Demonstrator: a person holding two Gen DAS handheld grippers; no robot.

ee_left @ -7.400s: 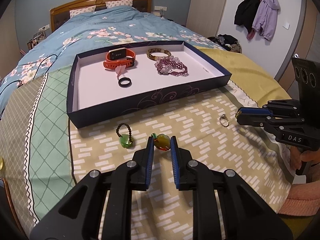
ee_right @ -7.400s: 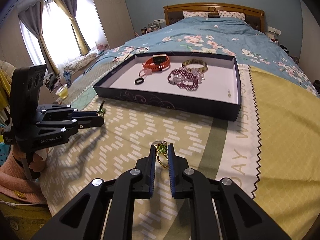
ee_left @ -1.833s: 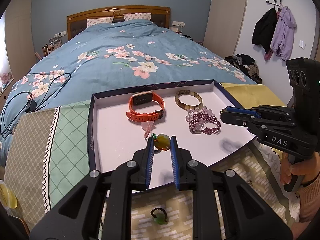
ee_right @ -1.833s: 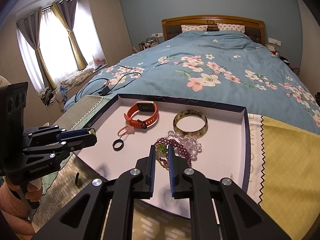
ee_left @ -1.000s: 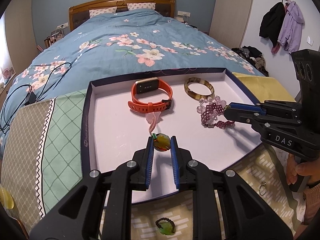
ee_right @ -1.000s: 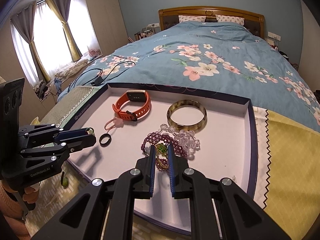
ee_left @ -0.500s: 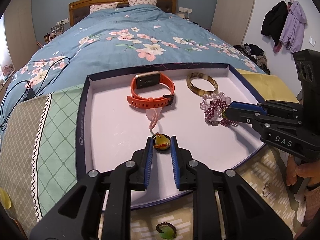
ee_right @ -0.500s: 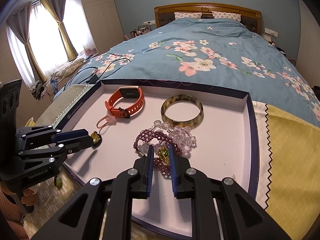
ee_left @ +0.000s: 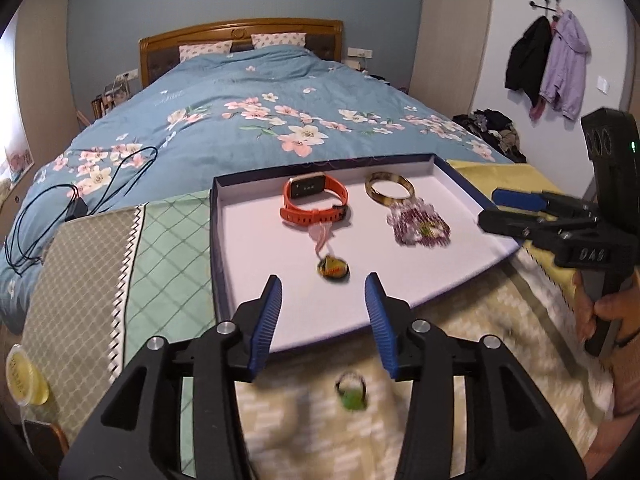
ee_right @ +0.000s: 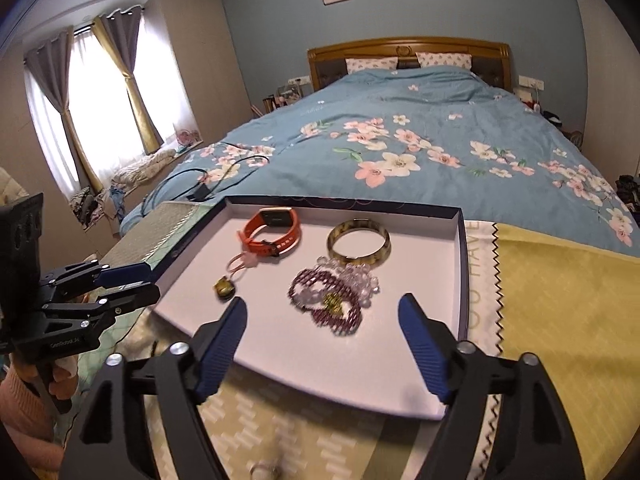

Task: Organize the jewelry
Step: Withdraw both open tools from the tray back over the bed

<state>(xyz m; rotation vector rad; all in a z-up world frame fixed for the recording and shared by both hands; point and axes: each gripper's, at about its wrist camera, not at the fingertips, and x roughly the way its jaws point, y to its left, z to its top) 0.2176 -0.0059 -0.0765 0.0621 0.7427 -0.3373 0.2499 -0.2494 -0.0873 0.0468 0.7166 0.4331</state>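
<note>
Left gripper (ee_left: 324, 312) and right gripper (ee_right: 322, 336): jaws wide apart, empty, above the tray's (ee_right: 462, 264) near edge. Inside the tray: one amber pendant (ee_left: 332, 268), one orange watch band (ee_left: 314, 202), one bangle (ee_left: 390, 190), one purple bead bracelet (ee_right: 330, 300). Outside, on the bed cloth (ee_right: 560, 300) printed "HAVE": one green pendant (ee_left: 352, 394). Right gripper body reads "DAS".

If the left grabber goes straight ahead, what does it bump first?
Probably the amber pendant lying in the tray, straight ahead of the open left gripper. Depth is hard to judge.
</note>
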